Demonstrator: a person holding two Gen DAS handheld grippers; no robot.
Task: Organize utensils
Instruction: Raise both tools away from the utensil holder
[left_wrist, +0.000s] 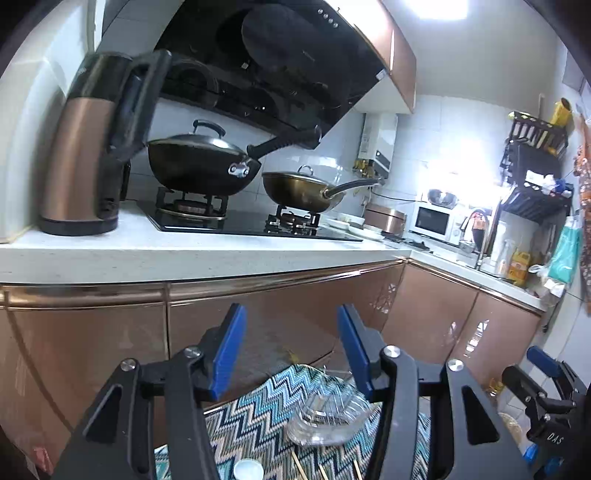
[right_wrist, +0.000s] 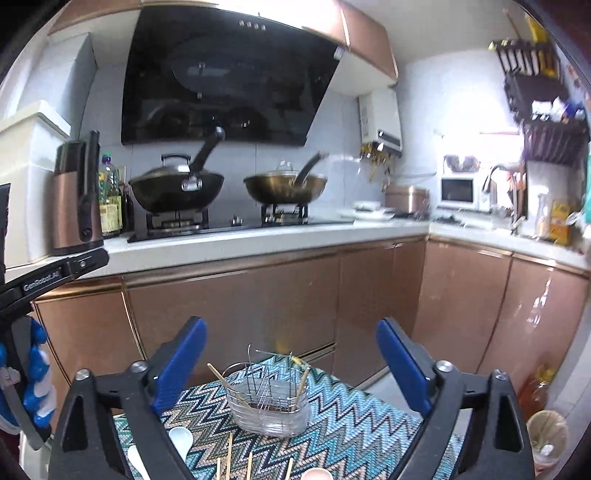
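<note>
Chopsticks lie loose on the zigzag mat, a white spoon beside them: light, thin, rigid, best pinched mid-shaft. Wire basket stands just beyond, already holding two sticks. Left gripper and right gripper hover, fingers wide apart, empty.

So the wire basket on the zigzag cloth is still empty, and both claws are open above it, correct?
Not empty: the right wrist view shows two chopsticks already standing in the wire basket. The rest holds: it sits on the zigzag cloth, and both claws are open.
</note>
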